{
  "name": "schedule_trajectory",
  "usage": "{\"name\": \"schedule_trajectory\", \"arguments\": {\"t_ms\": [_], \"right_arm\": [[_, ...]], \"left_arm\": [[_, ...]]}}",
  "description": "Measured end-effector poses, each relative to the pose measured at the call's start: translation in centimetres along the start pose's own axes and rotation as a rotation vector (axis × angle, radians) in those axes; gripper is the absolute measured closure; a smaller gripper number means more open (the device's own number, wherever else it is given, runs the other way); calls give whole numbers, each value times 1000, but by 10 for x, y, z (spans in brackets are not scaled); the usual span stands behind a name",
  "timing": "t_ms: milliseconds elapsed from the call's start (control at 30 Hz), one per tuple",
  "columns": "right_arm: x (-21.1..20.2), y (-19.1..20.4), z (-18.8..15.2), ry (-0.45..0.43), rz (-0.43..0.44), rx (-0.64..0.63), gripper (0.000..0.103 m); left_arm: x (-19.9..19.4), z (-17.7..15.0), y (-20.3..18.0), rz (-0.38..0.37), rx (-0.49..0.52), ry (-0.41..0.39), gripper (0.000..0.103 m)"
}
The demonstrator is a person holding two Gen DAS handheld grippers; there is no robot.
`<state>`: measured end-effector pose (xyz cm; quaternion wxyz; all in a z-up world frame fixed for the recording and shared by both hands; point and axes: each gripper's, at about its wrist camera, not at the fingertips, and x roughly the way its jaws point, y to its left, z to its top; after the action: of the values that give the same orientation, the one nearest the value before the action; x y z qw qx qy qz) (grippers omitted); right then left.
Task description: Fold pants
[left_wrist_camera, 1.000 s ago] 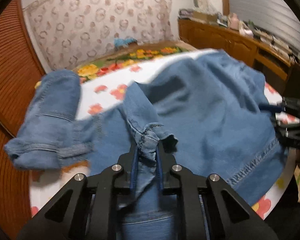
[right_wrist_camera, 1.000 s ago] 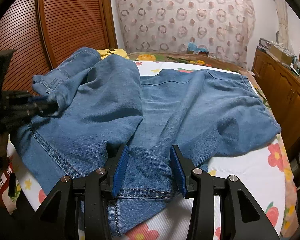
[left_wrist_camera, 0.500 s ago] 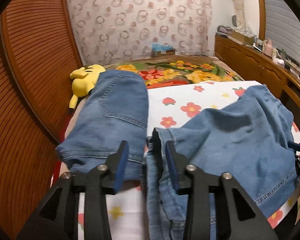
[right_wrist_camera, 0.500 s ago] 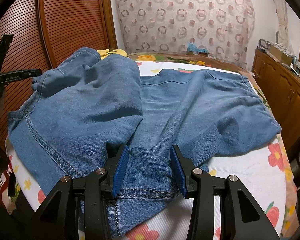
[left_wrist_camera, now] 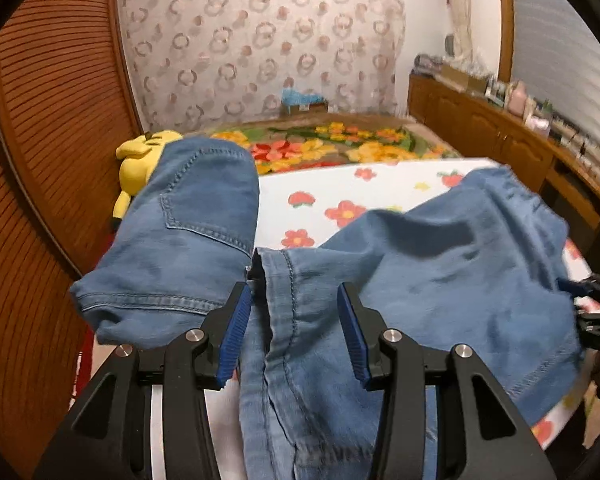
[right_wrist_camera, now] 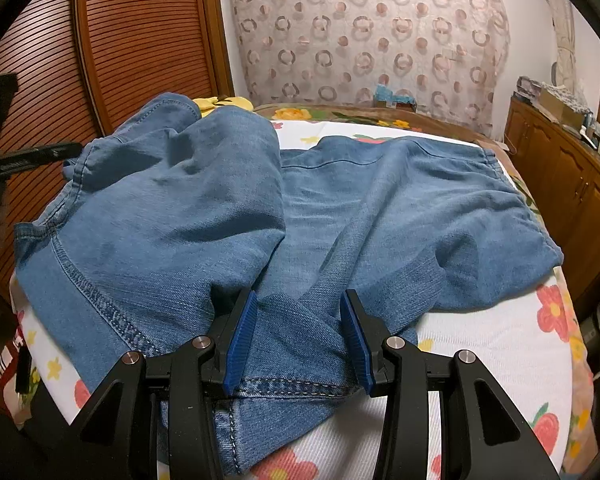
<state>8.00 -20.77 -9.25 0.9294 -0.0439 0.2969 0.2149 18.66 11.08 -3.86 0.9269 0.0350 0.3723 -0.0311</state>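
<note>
On bed [right_wrist_camera: 480, 344], one jeans [right_wrist_camera: 380, 216], two grippers

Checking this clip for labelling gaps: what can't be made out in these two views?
- Yellow plush toy: mostly behind the jeans in both wrist views.
- Jeans hem nearest the camera: cut off by the bottom edge, left wrist view.
- Items on the wooden cabinet: too small and blurred.
- Left gripper, right wrist view: blurred, cut off at the edge.

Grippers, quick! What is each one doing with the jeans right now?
Left gripper: open, jeans hem lying loose between its fingers.
Right gripper: open, straddling a jeans fold, not squeezing it.
</note>
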Motion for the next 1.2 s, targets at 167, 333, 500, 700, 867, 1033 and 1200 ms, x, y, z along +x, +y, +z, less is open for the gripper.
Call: {"name": "schedule_trajectory", "arguments": {"t_ms": [167,333,500,700,867,1033,1200], "right_arm": [[1,-3,-1,0,10,8,58],[3,-3,0,1,12,11,58],[4,-1,1,3,11,12,58],[5,-3,2,6,11,9,58],[6,-3,2,8,9,7,58],[6,-3,2,9,8,6,58],[6,-4,2,9,9,6,58]], "left_arm": [[16,3,4,-34,-3,17,58],[15,0,2,-44,38,22,94],[6,8,22,78,-10,-32,95],[-6,8,31,59,-23,-38,90],[-19,-1,26,44,-4,-52,65],[-47,-31,13,0,8,-63,63],[-61,-71,-4,-28,29,-20,63]]}}
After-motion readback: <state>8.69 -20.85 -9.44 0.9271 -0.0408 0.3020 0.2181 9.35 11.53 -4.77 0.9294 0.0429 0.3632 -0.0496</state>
